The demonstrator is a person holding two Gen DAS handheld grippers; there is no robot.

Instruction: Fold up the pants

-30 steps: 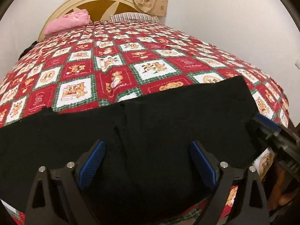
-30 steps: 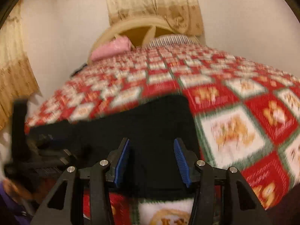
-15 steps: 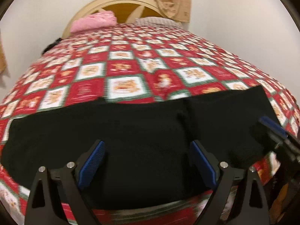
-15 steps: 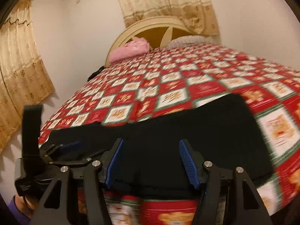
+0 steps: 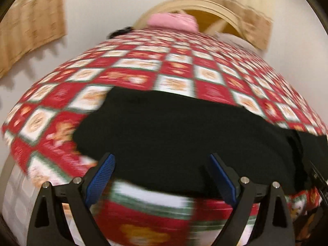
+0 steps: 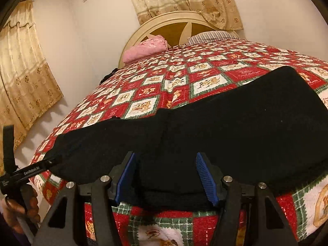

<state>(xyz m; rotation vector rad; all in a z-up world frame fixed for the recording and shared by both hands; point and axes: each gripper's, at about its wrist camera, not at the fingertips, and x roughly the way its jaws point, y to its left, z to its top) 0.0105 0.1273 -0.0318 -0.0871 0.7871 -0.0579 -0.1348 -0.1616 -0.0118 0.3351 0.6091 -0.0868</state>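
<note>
Red patchwork bedspread point(image 6: 147, 104) under flat black pants point(image 6: 235, 123); left gripper point(image 5: 162, 176) and right gripper point(image 6: 166, 176) both open, empty, right's jaws just widened.

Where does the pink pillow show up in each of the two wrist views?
Left wrist: pink pillow at top centre, blurred, against the headboard.
Right wrist: pink pillow upper left of centre, at the headboard's left end.
Shared landmark: the headboard, with the black pants across the bed's near edge.
</note>
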